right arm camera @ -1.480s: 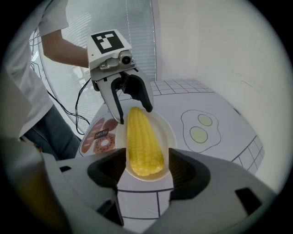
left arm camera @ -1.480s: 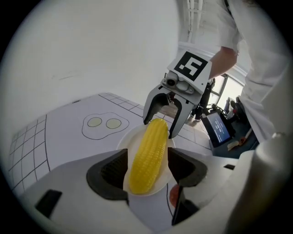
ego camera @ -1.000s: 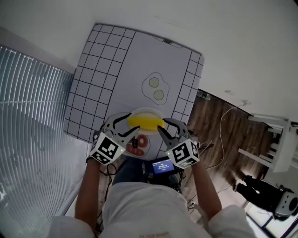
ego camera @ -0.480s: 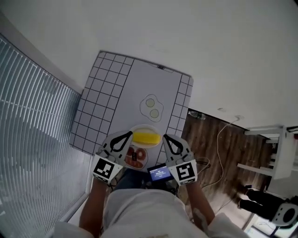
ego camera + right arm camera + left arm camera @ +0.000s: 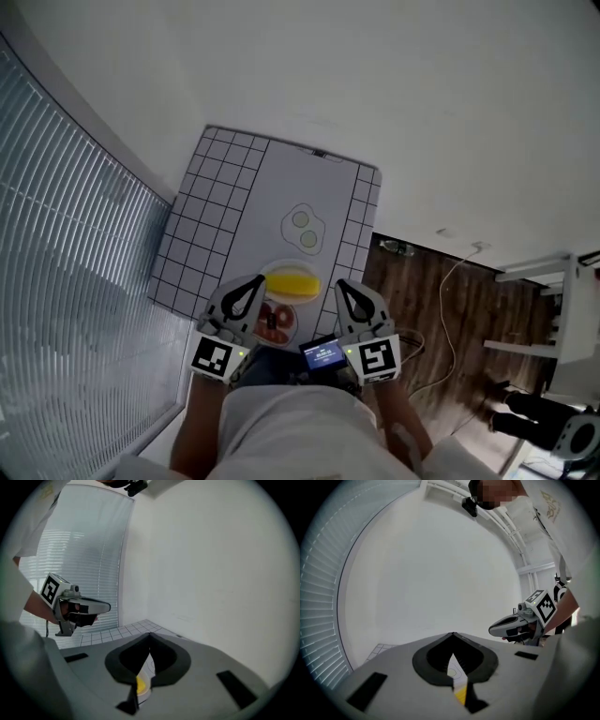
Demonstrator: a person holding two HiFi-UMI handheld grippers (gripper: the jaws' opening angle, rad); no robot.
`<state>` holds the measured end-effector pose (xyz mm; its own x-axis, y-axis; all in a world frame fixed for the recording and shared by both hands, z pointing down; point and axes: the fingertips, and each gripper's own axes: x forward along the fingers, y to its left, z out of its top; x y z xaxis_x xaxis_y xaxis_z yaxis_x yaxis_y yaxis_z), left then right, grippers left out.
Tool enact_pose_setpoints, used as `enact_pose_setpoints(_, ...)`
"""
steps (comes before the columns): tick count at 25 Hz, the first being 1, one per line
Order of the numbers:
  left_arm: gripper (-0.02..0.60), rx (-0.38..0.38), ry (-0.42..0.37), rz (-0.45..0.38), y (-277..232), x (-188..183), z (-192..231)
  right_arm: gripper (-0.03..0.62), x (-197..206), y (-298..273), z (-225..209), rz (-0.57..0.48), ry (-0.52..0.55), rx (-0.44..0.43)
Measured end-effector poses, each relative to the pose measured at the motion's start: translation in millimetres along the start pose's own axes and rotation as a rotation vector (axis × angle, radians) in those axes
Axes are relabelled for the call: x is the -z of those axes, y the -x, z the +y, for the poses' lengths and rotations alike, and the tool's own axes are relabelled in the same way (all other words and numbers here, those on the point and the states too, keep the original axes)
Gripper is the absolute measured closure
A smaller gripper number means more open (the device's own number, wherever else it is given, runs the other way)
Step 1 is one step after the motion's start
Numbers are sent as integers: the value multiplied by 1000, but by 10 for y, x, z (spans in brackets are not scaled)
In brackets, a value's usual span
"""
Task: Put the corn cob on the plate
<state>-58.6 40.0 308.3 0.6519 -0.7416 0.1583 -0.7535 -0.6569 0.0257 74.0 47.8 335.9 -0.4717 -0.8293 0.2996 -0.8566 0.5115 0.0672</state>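
The yellow corn cob (image 5: pixel 292 281) lies on a white plate (image 5: pixel 286 266) at the near edge of the checked table mat (image 5: pixel 216 216). My left gripper (image 5: pixel 257 282) hovers just left of it, shut and empty. On the other side my right gripper (image 5: pixel 340 285) is also shut, with nothing in it. In the left gripper view the closed jaws (image 5: pixel 453 635) leave a slit that shows a sliver of corn (image 5: pixel 461 695), and the right gripper (image 5: pixel 493 630) floats beside. In the right gripper view the closed tips (image 5: pixel 150 635) frame the corn (image 5: pixel 141 684), with the left gripper (image 5: pixel 108 606) at the left.
A toy fried egg (image 5: pixel 302 229) lies mid-mat beyond the plate. A second plate with red food pieces (image 5: pixel 275 322) sits close to my body. A small lit screen (image 5: pixel 324 354) hangs at my waist. Window blinds (image 5: pixel 66 234) run along the left, and wooden floor (image 5: pixel 441 309) lies to the right.
Both grippers stood open on either side of the corn; their jaws have shut empty and they have lifted up and back from the table. The corn stays on the plate.
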Motion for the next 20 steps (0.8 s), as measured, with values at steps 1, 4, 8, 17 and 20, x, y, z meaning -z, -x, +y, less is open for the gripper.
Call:
enact_pose_setpoints(1,574,-11,-5,-9,23,-31,-11,588,-24,38,-16,-4,-3,12)
enact_pose_setpoints(4,574,-49,-20,-40,111,-126,-8,588,-111,149,-39,-33,-32,25)
enact_pose_setpoints(8,574,-80,-14,-90,262,-247,3,588,-145,260,-49,-52,-50,51)
enact_pose_setpoints(17,574,-46,-39,-72,390,-259,82,588,-151,405,36,-30,-110,133)
enact_pose_setpoints(20,574,-40,-45,-72,439,-243,63,588,-113,445,106,-27,-129,125)
